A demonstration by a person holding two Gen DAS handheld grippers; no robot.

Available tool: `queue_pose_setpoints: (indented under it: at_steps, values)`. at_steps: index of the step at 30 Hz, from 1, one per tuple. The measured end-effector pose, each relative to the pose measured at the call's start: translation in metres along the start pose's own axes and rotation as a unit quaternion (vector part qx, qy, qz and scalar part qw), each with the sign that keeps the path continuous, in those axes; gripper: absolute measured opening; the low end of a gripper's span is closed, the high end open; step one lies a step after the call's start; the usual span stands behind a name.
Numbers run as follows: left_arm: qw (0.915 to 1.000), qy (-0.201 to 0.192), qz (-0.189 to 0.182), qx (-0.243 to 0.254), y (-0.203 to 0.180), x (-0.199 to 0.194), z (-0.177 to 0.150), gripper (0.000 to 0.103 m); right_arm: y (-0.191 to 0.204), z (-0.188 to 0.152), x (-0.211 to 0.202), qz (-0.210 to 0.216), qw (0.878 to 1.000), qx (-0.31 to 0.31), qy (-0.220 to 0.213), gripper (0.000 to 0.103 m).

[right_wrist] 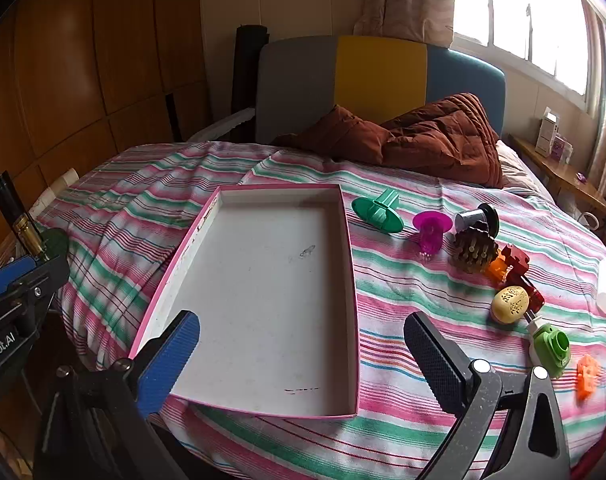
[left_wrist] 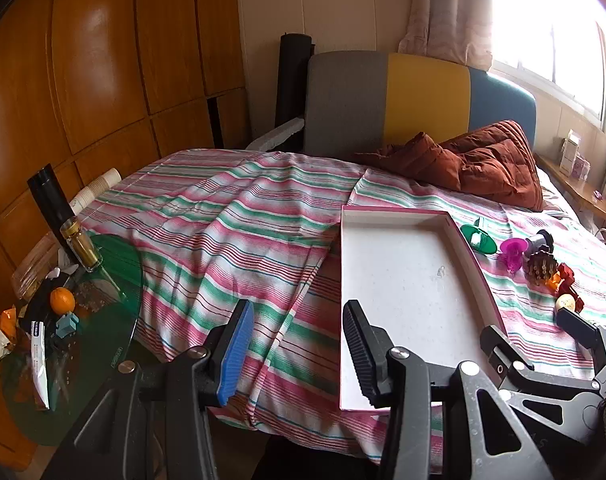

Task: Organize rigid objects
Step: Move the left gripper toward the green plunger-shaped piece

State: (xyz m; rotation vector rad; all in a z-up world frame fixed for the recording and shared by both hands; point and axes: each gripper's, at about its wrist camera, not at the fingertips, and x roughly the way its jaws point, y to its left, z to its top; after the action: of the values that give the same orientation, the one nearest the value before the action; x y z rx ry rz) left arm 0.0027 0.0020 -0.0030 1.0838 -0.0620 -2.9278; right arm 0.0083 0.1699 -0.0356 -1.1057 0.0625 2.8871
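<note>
1. A bed point(right_wrist: 263, 168) covered by a striped pink, green and white sheet was observed filling most of both views, with a rumpled rust-brown quilt point(right_wrist: 431, 136) lying near the headboard.
2. A shallow white box with a pink rim point(right_wrist: 353, 280) was found lying on the sheet near the bed's front edge; its interior was seen to hold nothing.
3. The left gripper point(left_wrist: 299, 356) was noted hovering over the sheet at the box's left edge, its jaws parted moderately with nothing pinched between them.
4. The right gripper point(right_wrist: 303, 360) was noted above the box's near right corner, jaws spread wide, nothing gripped.
5. The small rigid objects were recorded on the sheet to the right of the box, outside it: a green flanged piece point(right_wrist: 377, 210) just beside the rim, a magenta piece point(right_wrist: 431, 230), a grey spool point(right_wrist: 477, 216), a brown spiked piece point(right_wrist: 475, 254), a red piece point(right_wrist: 517, 268), a cream egg-shaped item point(right_wrist: 510, 304) and a green-and-white piece point(right_wrist: 551, 348).
6. Small orange pieces point(right_wrist: 587, 376) were noted nearest the right edge.
</note>
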Motion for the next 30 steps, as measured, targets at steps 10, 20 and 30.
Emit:
queue_pose_setpoints:
  at_steps: [10, 20, 30]
  values:
    - [0.9999, 0.015, -0.002, 0.005, -0.004, 0.007, 0.0, 0.047, -0.008, -0.002, 0.0, -0.004, 1.0, -0.001, -0.005, 0.103]
    - [0.9995, 0.023, -0.015, 0.018, -0.012, 0.01, 0.004, 0.047, -0.016, 0.0, -0.003, -0.004, 1.0, -0.014, -0.013, 0.103]
    - [0.9983, 0.034, -0.034, 0.035, -0.023, 0.015, 0.005, 0.047, -0.033, 0.003, -0.004, -0.004, 1.0, -0.009, -0.015, 0.103]
